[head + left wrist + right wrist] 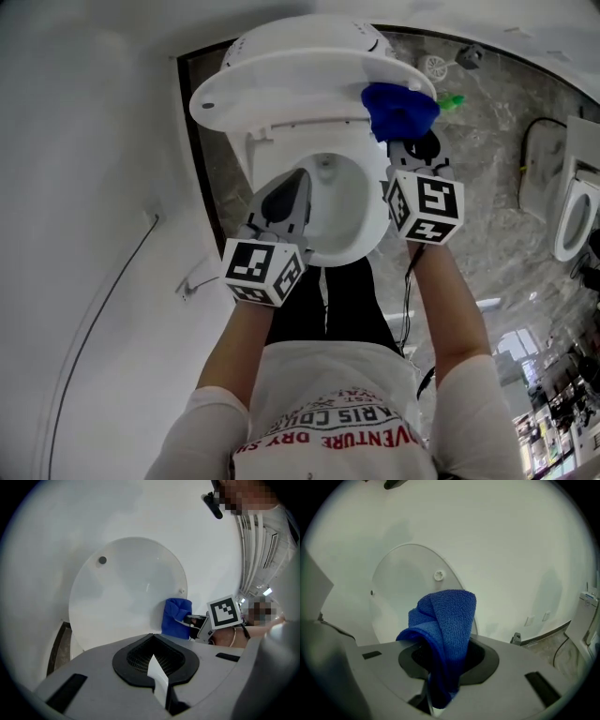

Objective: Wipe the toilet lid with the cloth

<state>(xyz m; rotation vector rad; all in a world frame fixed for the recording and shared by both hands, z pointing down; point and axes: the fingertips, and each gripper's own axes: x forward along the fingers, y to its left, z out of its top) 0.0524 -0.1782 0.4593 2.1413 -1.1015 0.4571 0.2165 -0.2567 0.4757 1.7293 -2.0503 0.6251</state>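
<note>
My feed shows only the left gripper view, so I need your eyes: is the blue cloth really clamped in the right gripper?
Observer: Yes. The right gripper view shows the right gripper shut on the cloth, which bunches up out of it.
Operator: What lies under my left gripper?
Observer: In the head view the left gripper hangs above the open bowl, with the raised lid beyond it.

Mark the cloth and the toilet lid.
cloth [449,618], right gripper view, middle of the folded bundle.
toilet lid [122,588], left gripper view, bare middle of its raised face.
</note>
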